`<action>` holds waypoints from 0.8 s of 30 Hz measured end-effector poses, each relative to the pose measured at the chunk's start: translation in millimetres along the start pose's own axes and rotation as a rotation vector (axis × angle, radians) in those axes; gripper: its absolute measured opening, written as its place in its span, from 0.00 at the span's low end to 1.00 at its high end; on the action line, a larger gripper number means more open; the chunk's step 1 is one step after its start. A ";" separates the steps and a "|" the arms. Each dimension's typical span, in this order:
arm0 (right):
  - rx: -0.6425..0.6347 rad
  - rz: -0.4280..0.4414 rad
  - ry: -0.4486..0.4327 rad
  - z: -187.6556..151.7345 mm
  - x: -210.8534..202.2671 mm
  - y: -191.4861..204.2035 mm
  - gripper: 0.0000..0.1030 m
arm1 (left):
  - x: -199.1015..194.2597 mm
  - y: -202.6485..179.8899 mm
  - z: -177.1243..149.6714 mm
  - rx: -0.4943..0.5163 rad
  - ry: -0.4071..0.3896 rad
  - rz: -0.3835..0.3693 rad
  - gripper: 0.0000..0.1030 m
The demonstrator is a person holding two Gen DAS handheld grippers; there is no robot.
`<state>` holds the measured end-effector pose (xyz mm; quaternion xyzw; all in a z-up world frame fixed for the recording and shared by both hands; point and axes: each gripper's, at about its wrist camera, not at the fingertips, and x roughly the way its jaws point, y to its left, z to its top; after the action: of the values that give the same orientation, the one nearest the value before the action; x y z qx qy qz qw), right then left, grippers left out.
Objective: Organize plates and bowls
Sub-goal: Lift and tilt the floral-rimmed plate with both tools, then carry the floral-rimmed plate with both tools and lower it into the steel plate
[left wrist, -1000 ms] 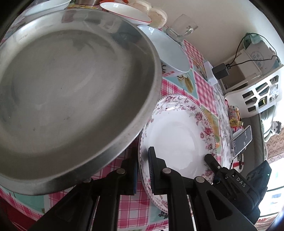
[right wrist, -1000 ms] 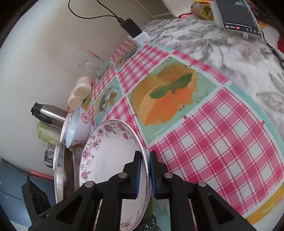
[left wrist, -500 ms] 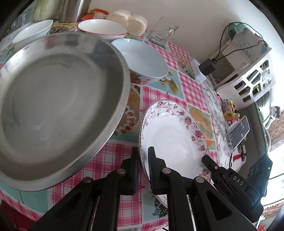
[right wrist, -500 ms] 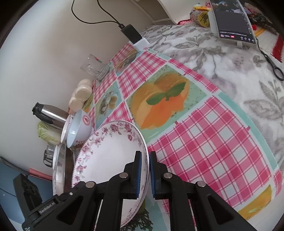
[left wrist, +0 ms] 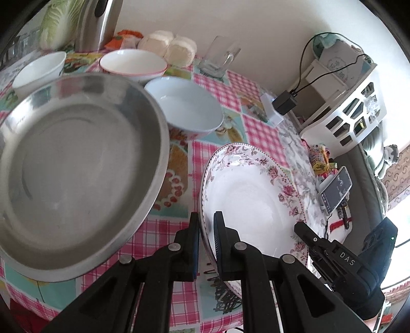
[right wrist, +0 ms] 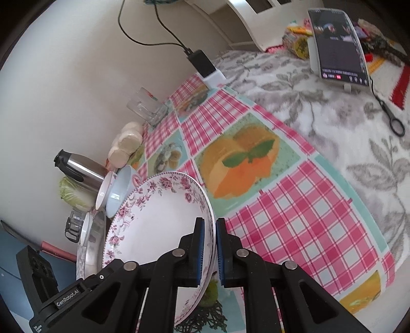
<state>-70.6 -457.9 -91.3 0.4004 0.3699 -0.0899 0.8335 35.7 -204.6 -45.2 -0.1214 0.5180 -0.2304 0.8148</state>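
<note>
A white plate with a pink floral rim (left wrist: 251, 199) (right wrist: 159, 220) is held tilted above the checked tablecloth by both grippers. My left gripper (left wrist: 206, 225) is shut on its near rim. My right gripper (right wrist: 209, 231) is shut on the opposite rim and shows in the left wrist view (left wrist: 323, 246). A large steel plate (left wrist: 71, 169) lies to the left on the table. Behind it stand a pale blue bowl (left wrist: 184, 105), a red-rimmed white bowl (left wrist: 132, 62) and a small white bowl (left wrist: 38, 69).
A steel kettle (left wrist: 98, 23), a cabbage (left wrist: 56, 20), round buns (left wrist: 169, 46) and a glass (left wrist: 220, 57) line the wall. A phone on a stand (right wrist: 338, 43), a charger (right wrist: 202, 62) and scissors (right wrist: 392, 115) lie on the floral cloth to the right.
Both grippers have lifted the floral plate and tilted it more upright. The left wrist view has pulled back from the steel plate, so the bowls and kettle now show.
</note>
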 end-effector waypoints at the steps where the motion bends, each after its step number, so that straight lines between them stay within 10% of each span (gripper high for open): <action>1: -0.003 0.001 -0.005 0.5 -1.3 2.3 0.10 | -2.0 -0.9 1.4 0.002 -0.005 -0.003 0.11; 24: -0.094 0.047 -0.117 -2.9 -24.2 76.3 0.10 | -63.5 24.8 37.3 0.030 -0.142 -0.083 0.11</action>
<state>-55.3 -408.7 -30.0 0.3635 0.3150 -0.0761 0.8734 52.7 -152.9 10.2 -0.1467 0.4498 -0.2626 0.8410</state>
